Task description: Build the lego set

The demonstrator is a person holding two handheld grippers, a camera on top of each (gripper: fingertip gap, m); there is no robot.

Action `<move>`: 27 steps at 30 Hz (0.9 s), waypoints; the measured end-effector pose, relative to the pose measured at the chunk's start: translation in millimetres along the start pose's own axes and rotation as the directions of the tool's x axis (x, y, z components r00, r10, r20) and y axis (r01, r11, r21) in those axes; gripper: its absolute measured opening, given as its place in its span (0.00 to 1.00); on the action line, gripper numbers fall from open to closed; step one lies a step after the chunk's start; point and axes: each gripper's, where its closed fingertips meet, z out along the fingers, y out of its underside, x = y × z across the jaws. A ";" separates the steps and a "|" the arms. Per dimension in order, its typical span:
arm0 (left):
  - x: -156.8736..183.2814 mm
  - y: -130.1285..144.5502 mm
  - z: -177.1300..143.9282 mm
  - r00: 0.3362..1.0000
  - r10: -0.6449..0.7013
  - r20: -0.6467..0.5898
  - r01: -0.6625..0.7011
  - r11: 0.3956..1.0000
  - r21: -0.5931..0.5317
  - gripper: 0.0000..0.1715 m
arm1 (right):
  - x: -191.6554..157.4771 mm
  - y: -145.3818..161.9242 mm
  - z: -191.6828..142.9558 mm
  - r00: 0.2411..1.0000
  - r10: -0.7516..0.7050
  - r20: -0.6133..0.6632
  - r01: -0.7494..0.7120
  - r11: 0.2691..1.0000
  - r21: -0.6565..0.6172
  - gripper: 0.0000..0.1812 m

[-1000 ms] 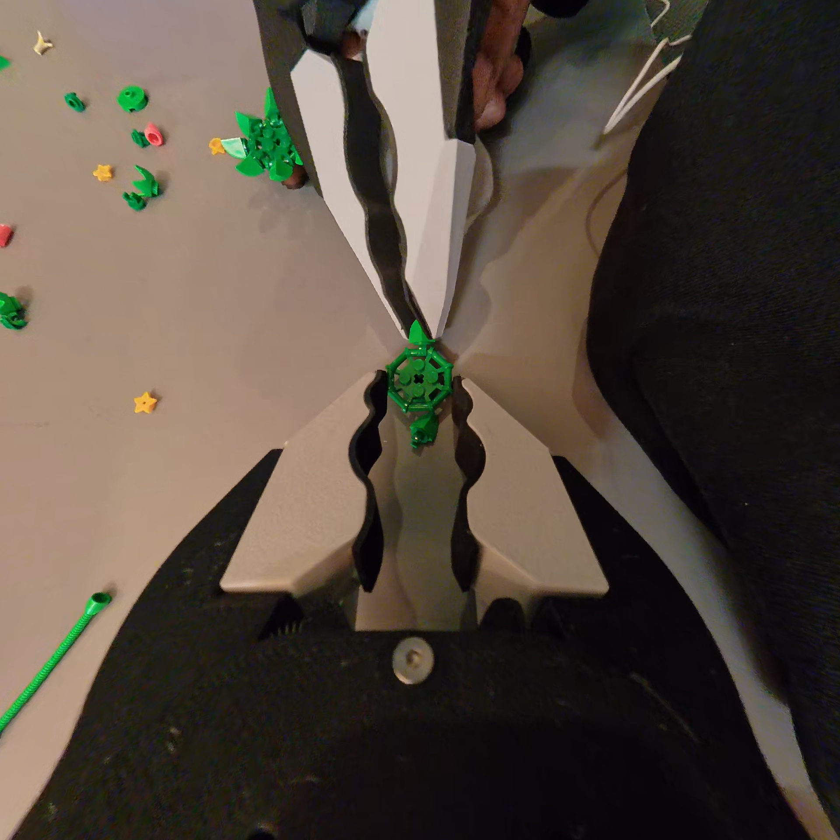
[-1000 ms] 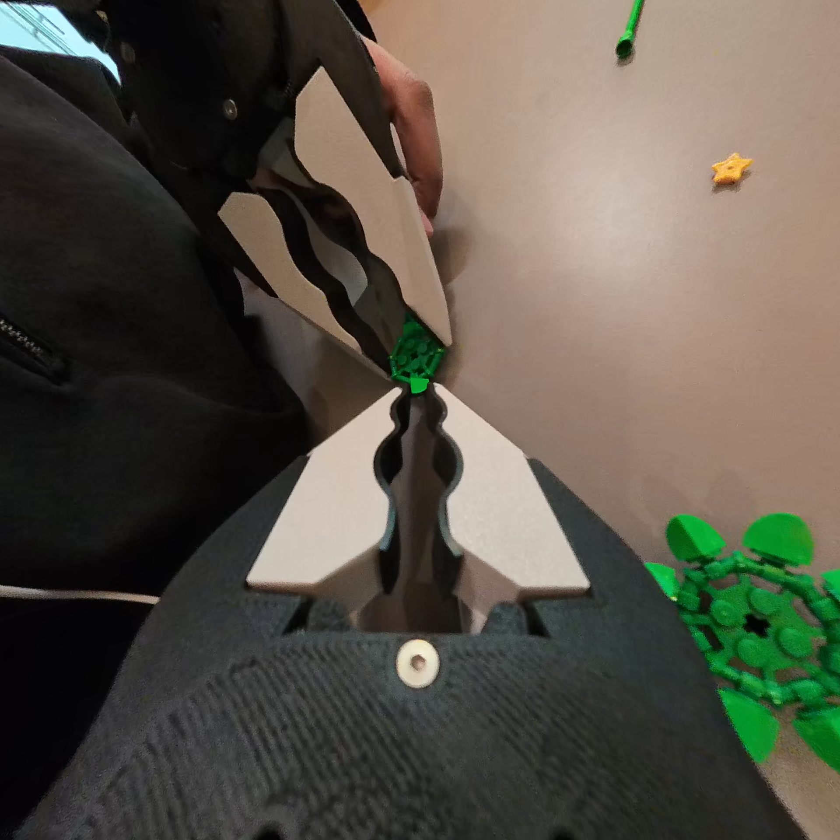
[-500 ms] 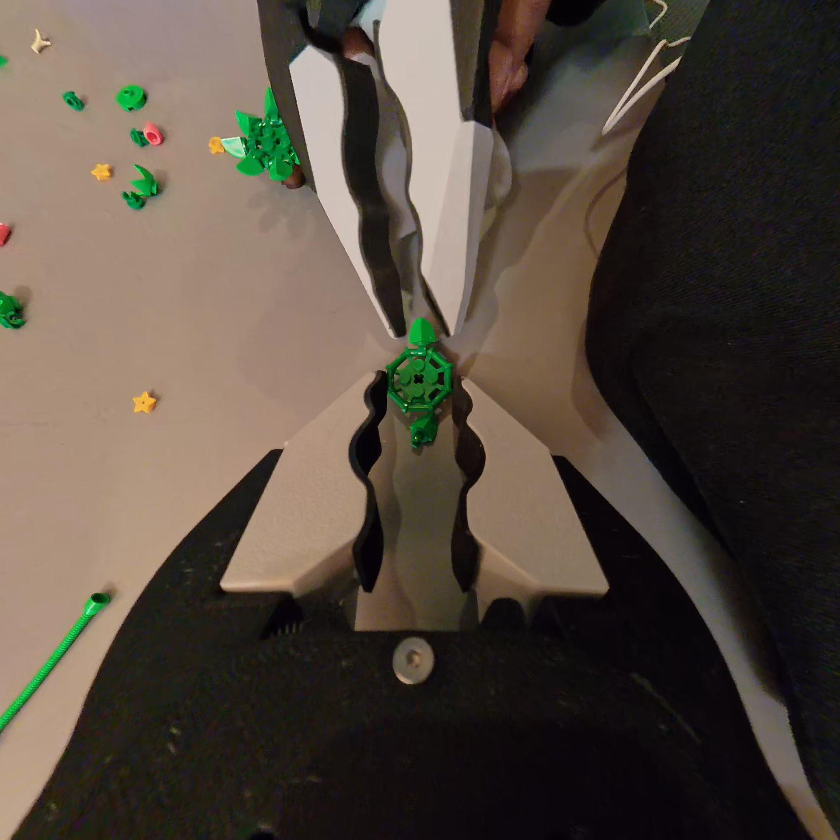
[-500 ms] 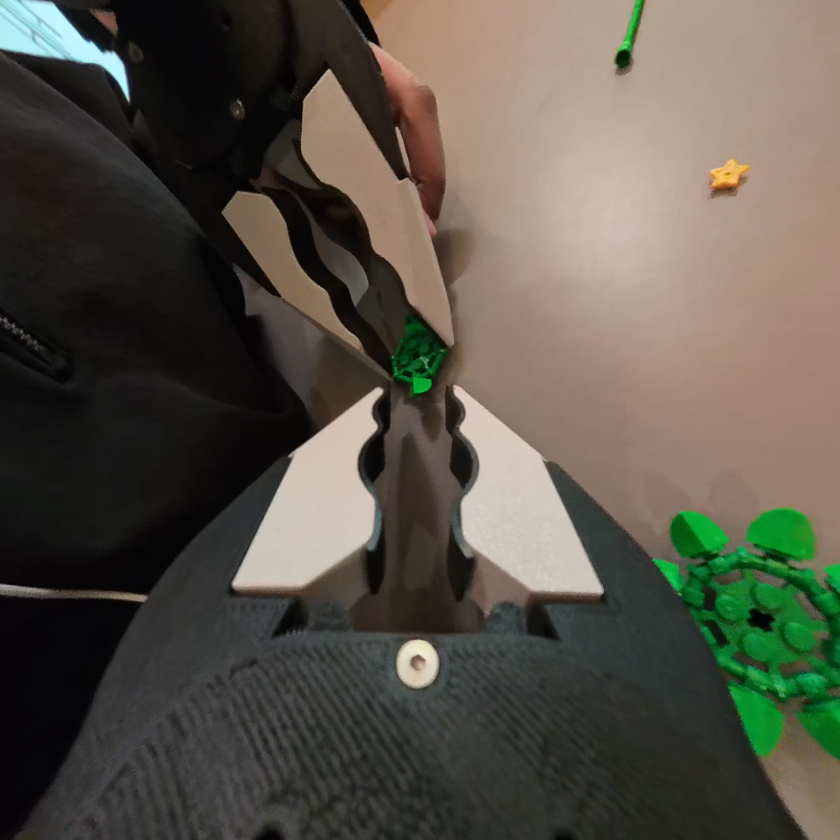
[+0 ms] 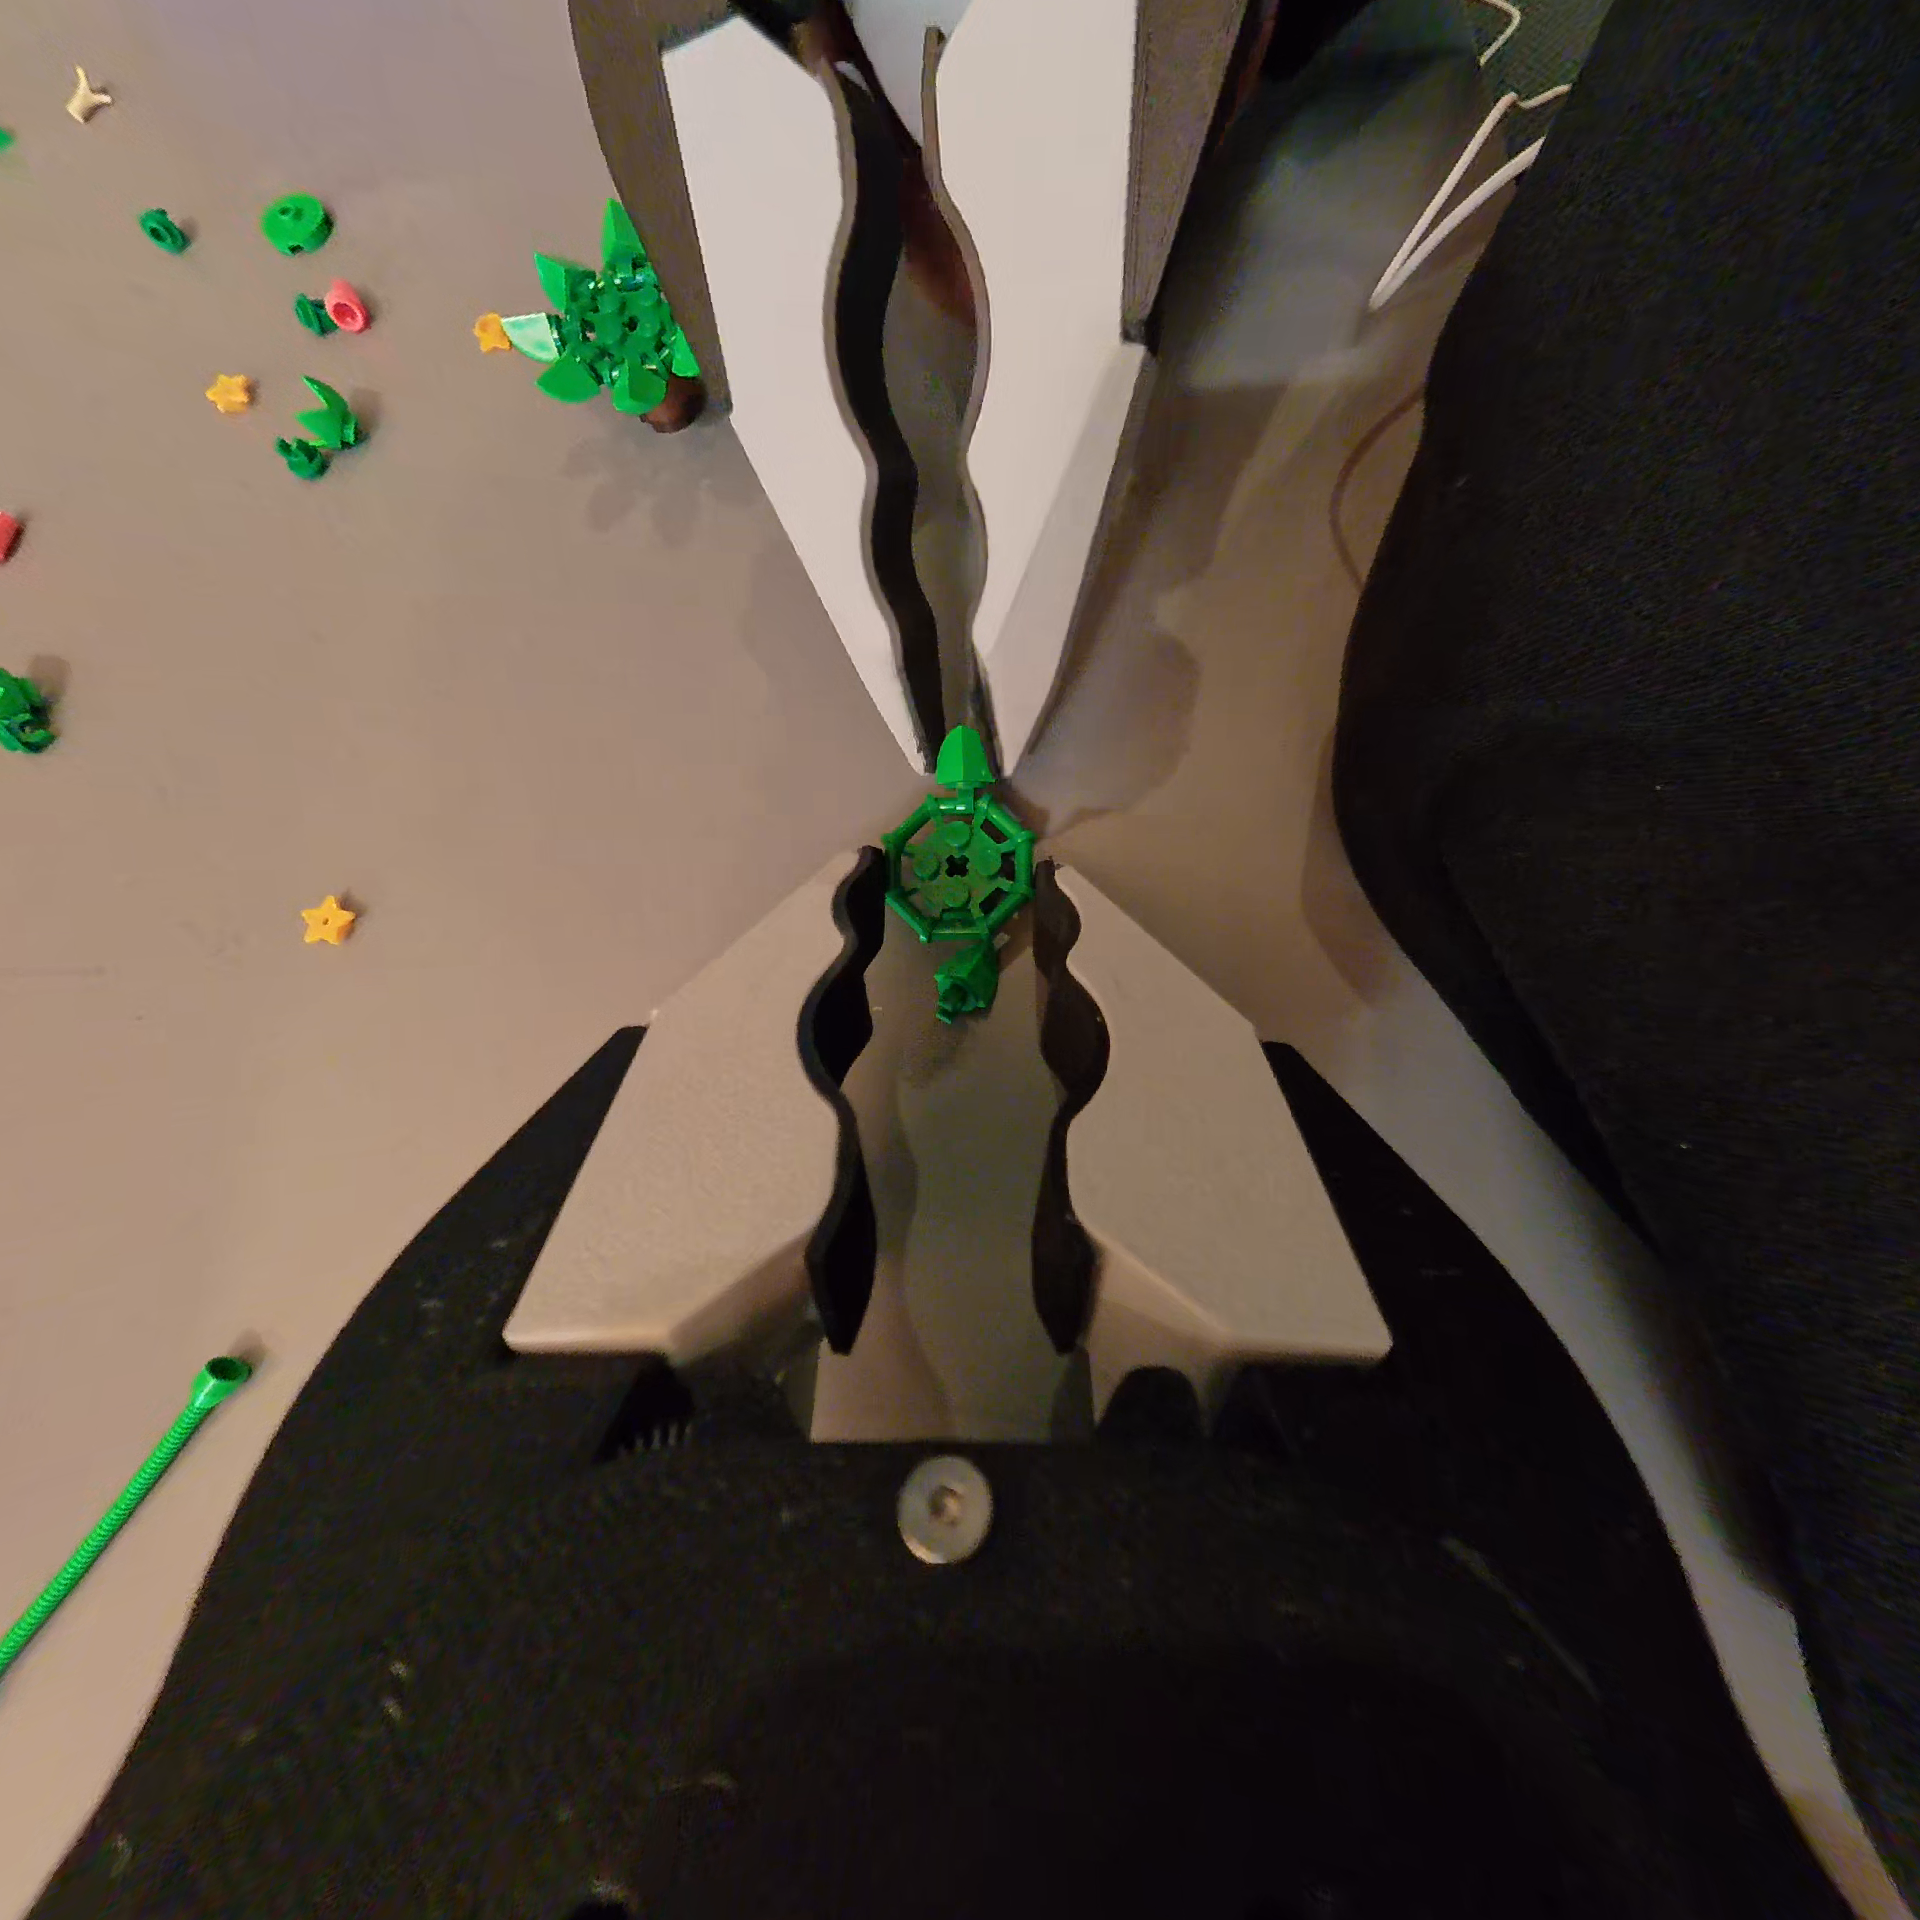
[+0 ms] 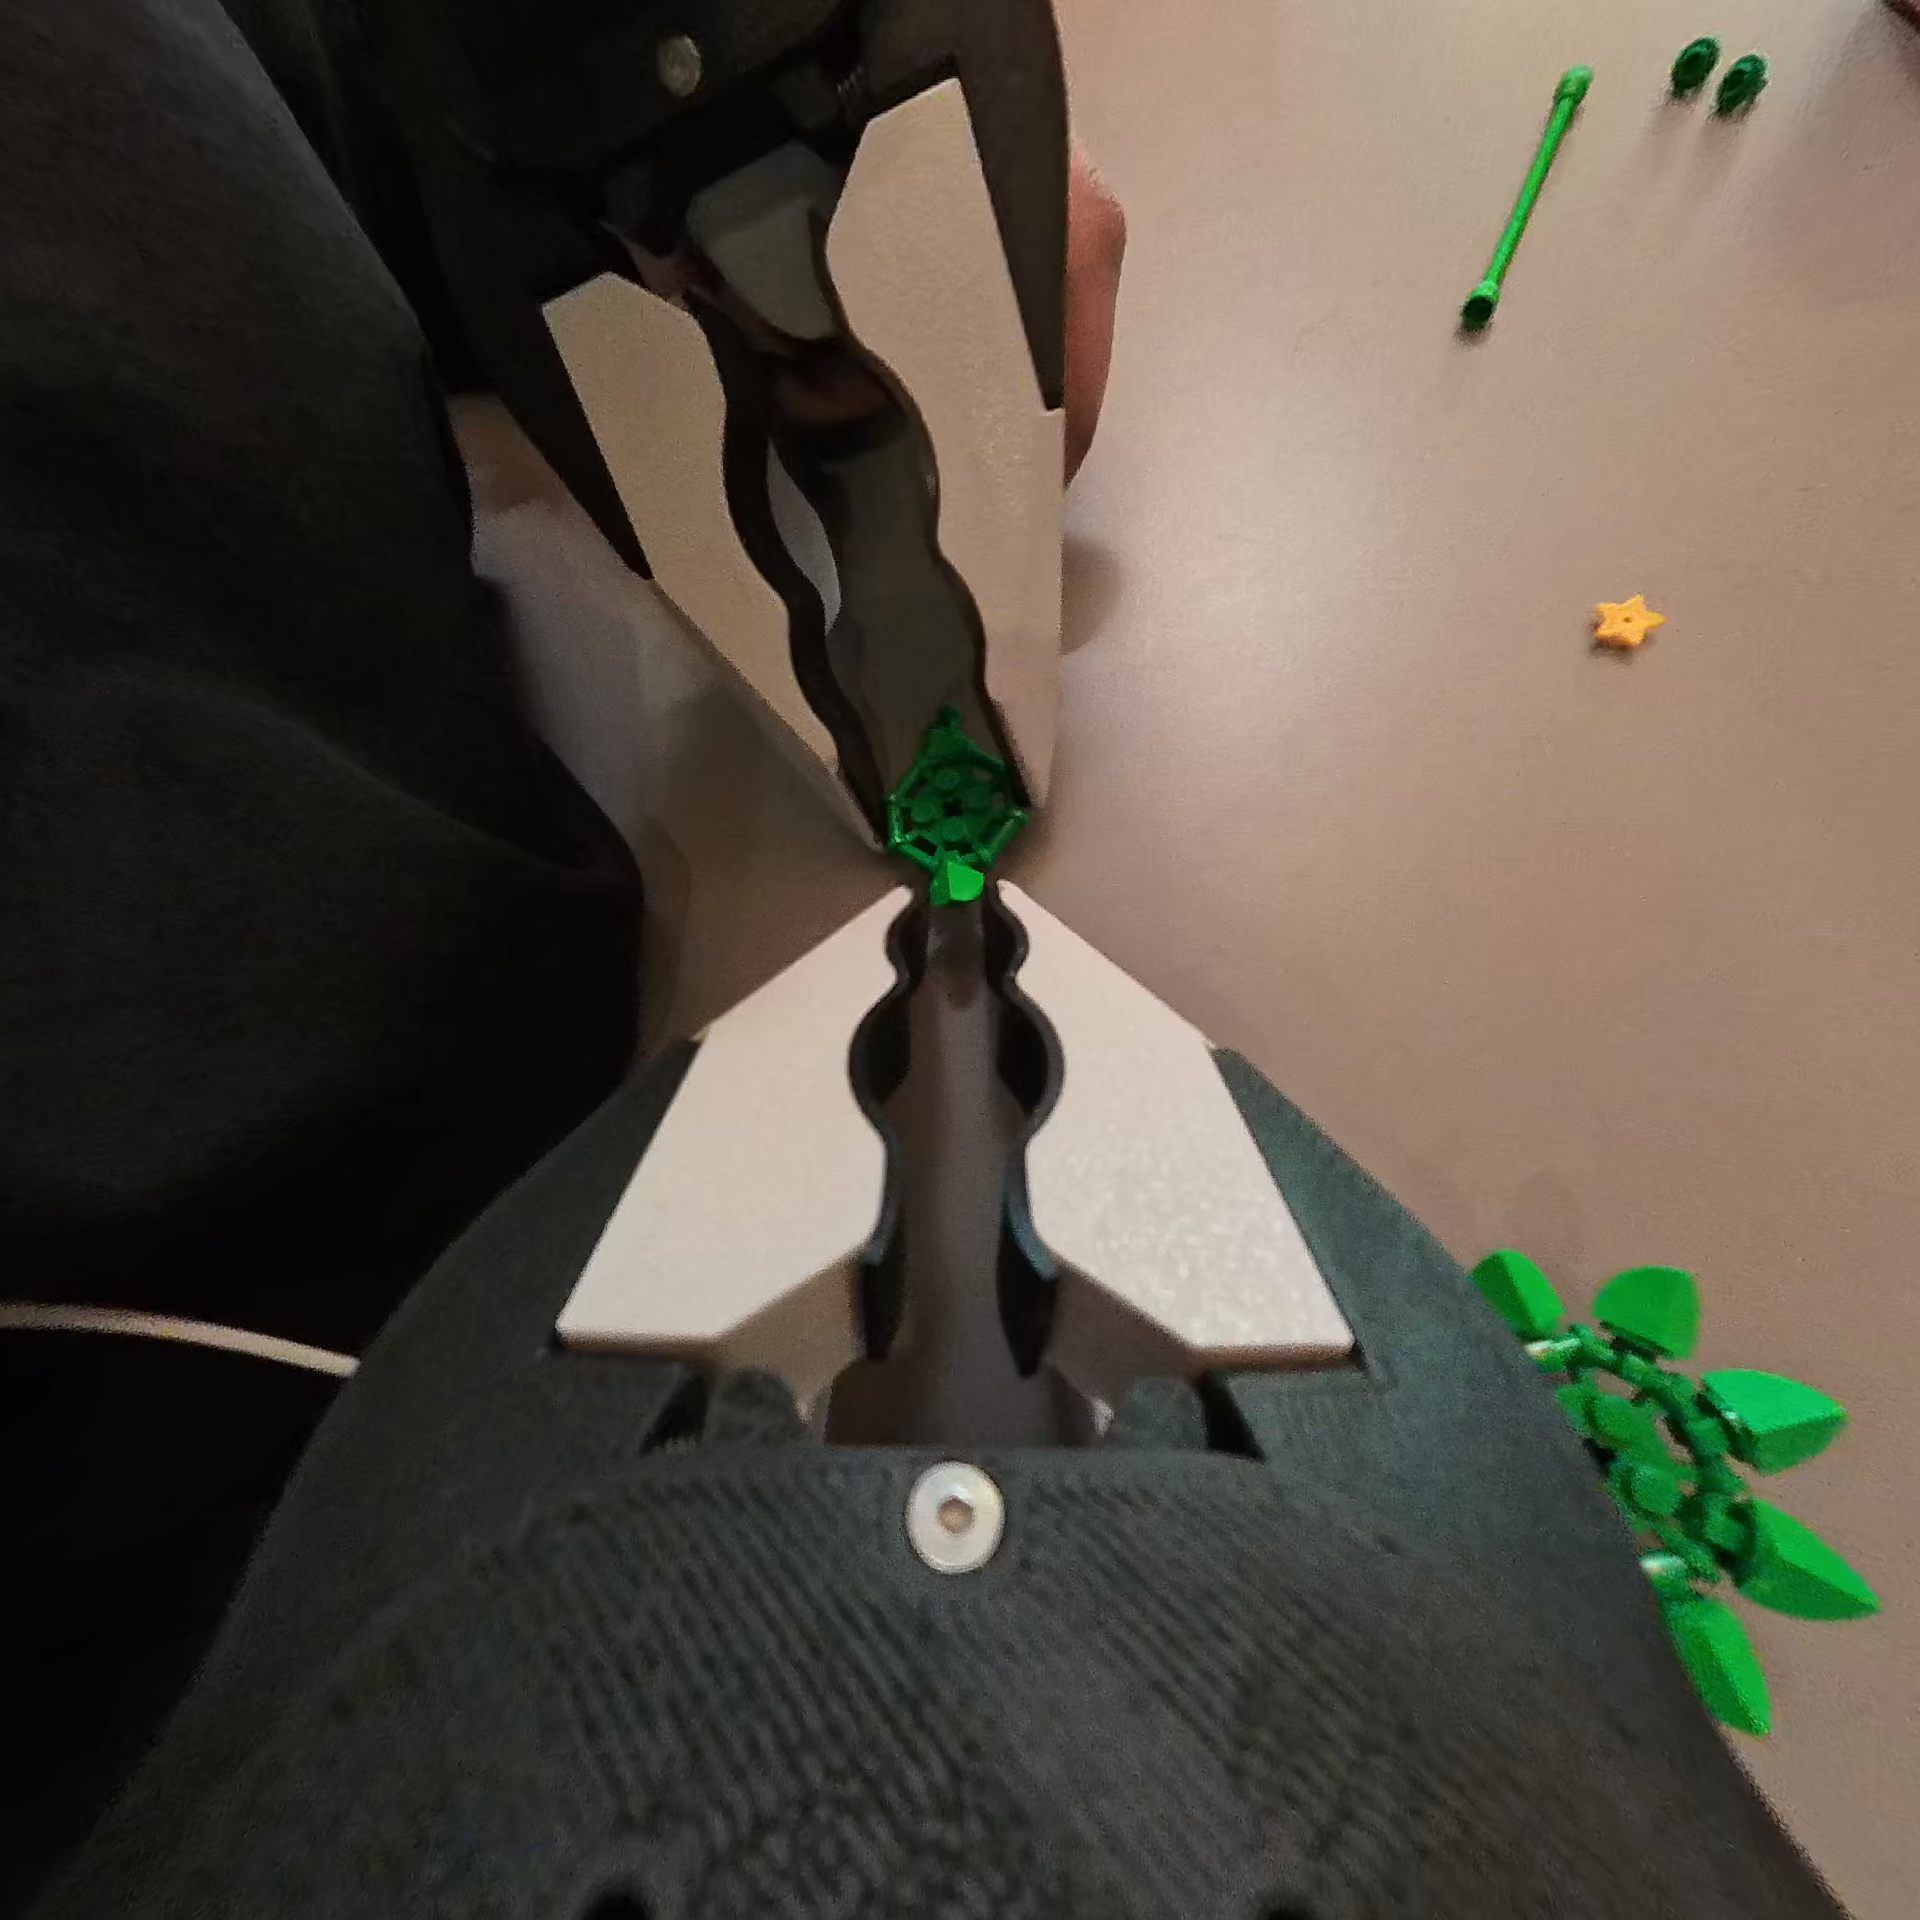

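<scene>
My left gripper (image 5: 956, 883) is shut on a small green octagonal wheel piece (image 5: 956, 871), held above the table. A green leaf (image 5: 962, 756) sits on the wheel's far rim and another small green piece (image 5: 966, 982) on its near rim. My right gripper (image 6: 954, 896) faces the left one tip to tip, and its fingertips pinch that leaf (image 6: 954, 883). The wheel also shows in the right wrist view (image 6: 951, 812), between the left gripper's fingers. The right gripper shows in the left wrist view (image 5: 961, 753), coming in from the top.
On the grey table (image 5: 468, 644) lie a finished leafy assembly (image 5: 608, 338) (image 6: 1683, 1455), yellow stars (image 5: 328, 920) (image 6: 1626, 621), a green flexible stem (image 5: 114, 1527) (image 6: 1522, 197), and scattered small green and pink bits (image 5: 332, 312). A person in black clothing (image 5: 1662, 727) is close on one side. The tips of both grippers are at nearly the same place.
The right gripper opened off the leaf half a second ago and has now closed on it again. The left gripper kept hold of the wheel and barely moved.
</scene>
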 end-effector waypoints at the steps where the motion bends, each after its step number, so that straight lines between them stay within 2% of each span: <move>1: 0.0 0.0 0.0 1.000 0.000 0.000 0.000 1.000 0.000 0.16 | -0.1 0.0 0.2 1.000 -0.012 -0.004 0.012 1.000 -0.001 0.05; 9: 0.2 0.0 0.0 1.000 0.001 0.000 -0.001 1.000 0.000 0.16 | -0.1 0.2 0.0 0.999 -0.046 -0.007 0.046 0.999 -0.006 0.04; 20: 0.1 0.2 0.2 1.000 0.002 0.002 -0.002 1.000 -0.002 0.16 | 0.4 0.1 0.0 0.997 0.080 -0.006 -0.079 0.997 0.011 0.04; 27: 0.1 0.3 0.3 1.000 0.003 0.004 -0.003 1.000 -0.003 0.16 | 0.7 0.0 0.1 0.994 0.104 -0.020 -0.103 0.994 0.019 0.04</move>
